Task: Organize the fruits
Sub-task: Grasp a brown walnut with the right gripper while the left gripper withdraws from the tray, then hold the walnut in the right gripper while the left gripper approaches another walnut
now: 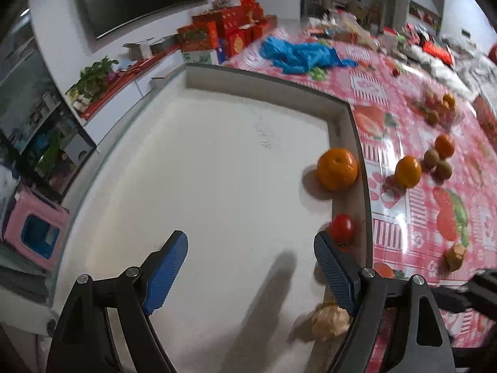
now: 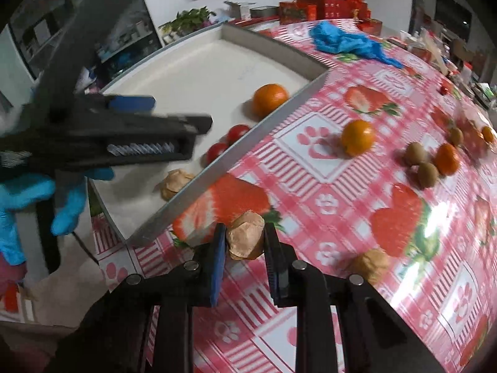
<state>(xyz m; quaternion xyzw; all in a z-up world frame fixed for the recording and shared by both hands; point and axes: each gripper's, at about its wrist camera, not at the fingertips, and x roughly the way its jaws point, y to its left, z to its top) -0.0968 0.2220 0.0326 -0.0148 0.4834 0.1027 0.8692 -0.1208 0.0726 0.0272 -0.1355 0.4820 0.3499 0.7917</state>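
A large white tray (image 1: 192, 161) holds an orange (image 1: 337, 168), a red tomato (image 1: 341, 228) and a tan papery husked fruit (image 1: 329, 320) along its right wall. My left gripper (image 1: 250, 267) is open and empty above the tray floor. In the right wrist view the tray (image 2: 192, 71) shows the orange (image 2: 269, 99), two tomatoes (image 2: 226, 143) and the husked fruit (image 2: 175, 181). My right gripper (image 2: 243, 241) is shut on another tan husked fruit (image 2: 245, 236), just outside the tray wall. The left gripper (image 2: 161, 124) shows there, blurred, over the tray.
On the pink strawberry tablecloth (image 2: 341, 217) lie an orange (image 2: 357, 137), two kiwis (image 2: 421, 163), another orange (image 2: 447, 159) and a husked fruit (image 2: 369, 264). A blue plastic bag (image 2: 341, 42) lies at the far side. Red boxes (image 1: 223, 31) stand behind the tray.
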